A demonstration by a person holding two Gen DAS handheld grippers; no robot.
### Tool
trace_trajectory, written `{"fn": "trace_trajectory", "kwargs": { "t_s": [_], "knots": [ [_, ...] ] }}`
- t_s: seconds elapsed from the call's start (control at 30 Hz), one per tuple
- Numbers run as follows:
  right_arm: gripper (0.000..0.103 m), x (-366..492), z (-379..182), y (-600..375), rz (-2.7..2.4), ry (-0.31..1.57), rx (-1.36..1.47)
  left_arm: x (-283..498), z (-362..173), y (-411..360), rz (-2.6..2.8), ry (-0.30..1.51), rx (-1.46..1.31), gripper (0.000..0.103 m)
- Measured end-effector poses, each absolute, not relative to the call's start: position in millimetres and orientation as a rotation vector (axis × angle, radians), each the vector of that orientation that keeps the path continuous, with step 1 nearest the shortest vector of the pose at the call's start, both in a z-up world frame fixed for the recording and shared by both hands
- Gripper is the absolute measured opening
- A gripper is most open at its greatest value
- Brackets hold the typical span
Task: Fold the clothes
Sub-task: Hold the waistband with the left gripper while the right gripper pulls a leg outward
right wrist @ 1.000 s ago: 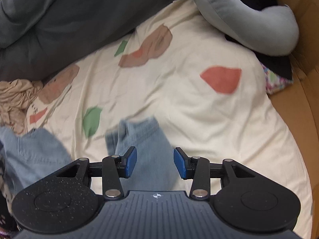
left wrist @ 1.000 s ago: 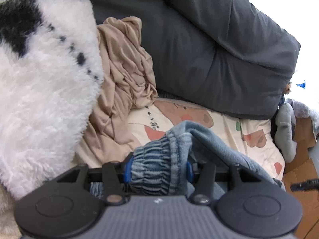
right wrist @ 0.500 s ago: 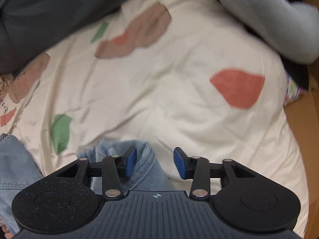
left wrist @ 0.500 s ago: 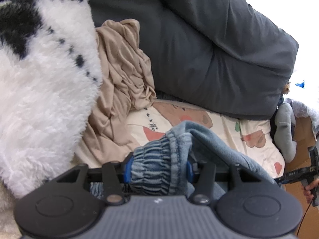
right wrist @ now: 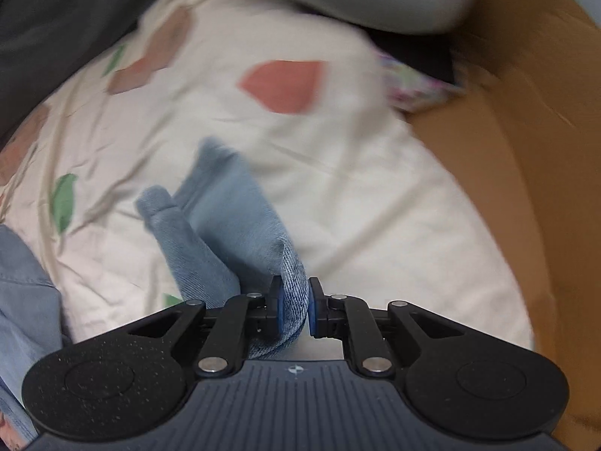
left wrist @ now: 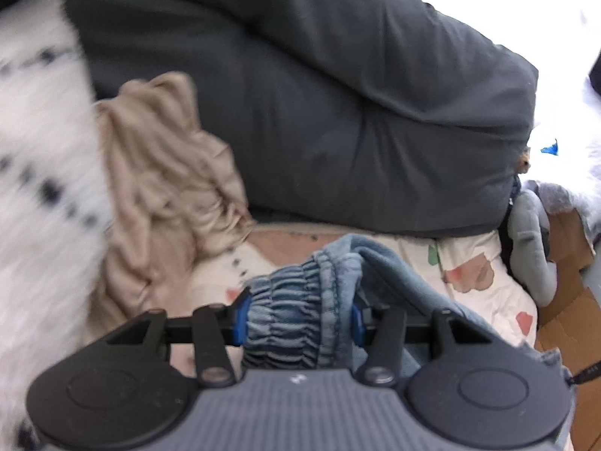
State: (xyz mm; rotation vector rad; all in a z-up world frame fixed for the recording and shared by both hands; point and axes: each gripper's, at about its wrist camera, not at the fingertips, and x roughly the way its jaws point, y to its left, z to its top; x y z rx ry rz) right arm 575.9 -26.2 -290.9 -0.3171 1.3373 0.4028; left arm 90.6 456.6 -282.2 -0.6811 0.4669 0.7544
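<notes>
two hand-held grippers clamp one jeans.

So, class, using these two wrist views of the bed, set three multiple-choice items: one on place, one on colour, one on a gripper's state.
1. Where does the crumpled beige garment lie?
A. Between the white fluffy spotted blanket and the dark grey duvet
B. On the cardboard
C. In the right gripper

2. What colour are the gripper pads?
A. Red
B. Blue
C. Green

3. The right gripper is:
A. Wide open, empty
B. Shut on the blue denim trouser leg
C. Holding the bedsheet

Answers: A, it sits between them; B, blue pads show; B, its jaws, just closing, pinch the denim hem.
</notes>
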Motion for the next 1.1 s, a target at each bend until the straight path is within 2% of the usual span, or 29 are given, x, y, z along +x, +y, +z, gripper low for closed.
{"fn": "trace_trajectory", "kwargs": {
  "t_s": [0.4,0.6,1.1],
  "knots": [
    [0.011,516.8,-221.5,-218.2,0.038,1.261,-0.100,159.7,-269.9,450.1,0.704,0.455,-0.536,0.051],
    [0.011,464.3,-194.0,-282.6,-0.092,1.247,-0.031,185.1,-272.2,448.1,0.673,0.459,-0.510,0.051],
    [0.011,340.9,-151.4,-313.8,-0.248,1.297,0.156,232.9,-277.3,447.0,0.587,0.461,-0.469,0.050]
  ]
}}
